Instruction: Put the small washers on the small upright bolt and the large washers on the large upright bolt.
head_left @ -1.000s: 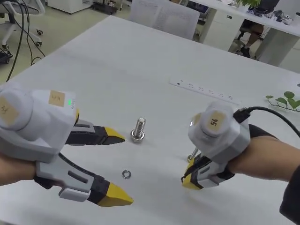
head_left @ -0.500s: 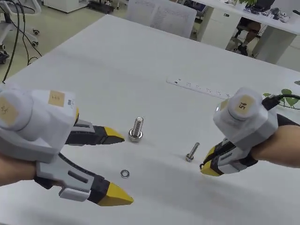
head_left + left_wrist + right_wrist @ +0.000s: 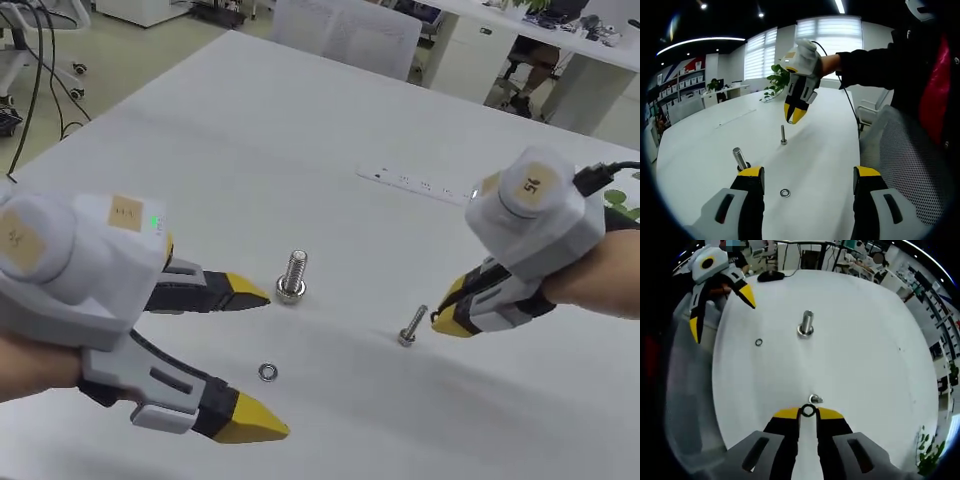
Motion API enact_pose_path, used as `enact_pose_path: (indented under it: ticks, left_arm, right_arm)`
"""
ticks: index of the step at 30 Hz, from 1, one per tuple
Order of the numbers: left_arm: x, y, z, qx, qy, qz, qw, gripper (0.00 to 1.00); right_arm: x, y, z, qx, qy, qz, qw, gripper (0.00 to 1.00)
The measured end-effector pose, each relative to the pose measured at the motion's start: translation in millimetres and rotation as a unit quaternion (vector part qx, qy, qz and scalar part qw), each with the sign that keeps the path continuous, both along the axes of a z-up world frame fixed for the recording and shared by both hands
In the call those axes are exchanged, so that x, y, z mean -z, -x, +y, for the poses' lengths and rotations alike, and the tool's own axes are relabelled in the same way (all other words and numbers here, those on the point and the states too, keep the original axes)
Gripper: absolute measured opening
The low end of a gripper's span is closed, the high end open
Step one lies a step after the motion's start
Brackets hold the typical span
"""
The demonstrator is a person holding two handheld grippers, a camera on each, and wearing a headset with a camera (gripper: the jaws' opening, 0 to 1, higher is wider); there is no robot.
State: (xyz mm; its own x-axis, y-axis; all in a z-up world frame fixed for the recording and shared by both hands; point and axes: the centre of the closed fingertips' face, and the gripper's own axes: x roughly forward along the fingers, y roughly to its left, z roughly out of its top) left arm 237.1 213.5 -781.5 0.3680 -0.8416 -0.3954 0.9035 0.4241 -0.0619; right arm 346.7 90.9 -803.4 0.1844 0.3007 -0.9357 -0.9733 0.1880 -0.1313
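The large bolt (image 3: pixel 293 275) stands upright mid-table; the small bolt (image 3: pixel 411 326) stands to its right, leaning a little. One small washer (image 3: pixel 268 372) lies flat on the white table (image 3: pixel 300 130), between the wide-apart jaws of my open left gripper (image 3: pixel 255 360). My right gripper (image 3: pixel 450 320) hovers just right of the small bolt, shut on a small washer (image 3: pixel 808 411) pinched at its tips, directly over the small bolt (image 3: pixel 814 399). The left gripper view shows the large bolt (image 3: pixel 740 159), small bolt (image 3: pixel 783 135), loose washer (image 3: pixel 785 193) and right gripper (image 3: pixel 796 112).
A white power strip (image 3: pixel 430 187) lies on the table beyond the bolts. A plant (image 3: pixel 628 205) sits at the right edge. A mesh chair (image 3: pixel 910 165) stands by the table's near side. Desks and chairs fill the room behind.
My right gripper has lifted and shifted right, from low over the small bolt to just beside and above it. The left gripper and the loose washer have stayed put.
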Motion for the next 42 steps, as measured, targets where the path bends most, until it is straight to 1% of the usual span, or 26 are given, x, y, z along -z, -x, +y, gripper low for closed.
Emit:
enact_pose_path:
  ticks: [2, 5, 12, 22, 32, 37, 42]
  left_arm:
    - [-0.1, -0.1, 0.2, -0.001, 0.000, 0.000, 1.0000, 0.72]
    - [0.1, -0.2, 0.6, -0.002, 0.000, 0.001, 1.0000, 0.72]
    - [0.5, 0.0, 0.2, -0.004, 0.000, 0.003, 1.0000, 0.72]
    - [1.0, -1.9, 0.9, -0.009, 0.000, 0.002, 1.0000, 0.72]
    - [0.5, -2.1, 2.0, -0.012, 0.000, 0.002, 0.9999, 0.71]
    - [0.1, -2.2, 2.8, -0.013, 0.000, 0.002, 0.9999, 0.71]
    - [0.1, -2.2, 3.5, -0.014, 0.000, 0.002, 0.9999, 0.71]
  right_arm:
    - [0.1, -2.9, 0.9, -0.001, 0.001, -0.003, 1.0000, 0.14]
    - [0.0, -9.3, 4.3, -0.001, -0.005, -0.007, 1.0000, 0.14]
    - [3.7, -15.9, 7.8, -0.005, -0.004, -0.006, 1.0000, 0.14]
    - [11.4, -20.5, 3.6, -0.004, 0.003, 0.003, 1.0000, 0.14]
    - [17.2, -19.7, 3.9, -0.004, 0.007, 0.011, 0.9999, 0.14]
    - [23.4, -20.9, 4.2, -0.003, 0.010, 0.017, 0.9998, 0.14]
    - [37.9, -21.0, 3.0, 0.006, 0.013, 0.033, 0.9994, 0.14]
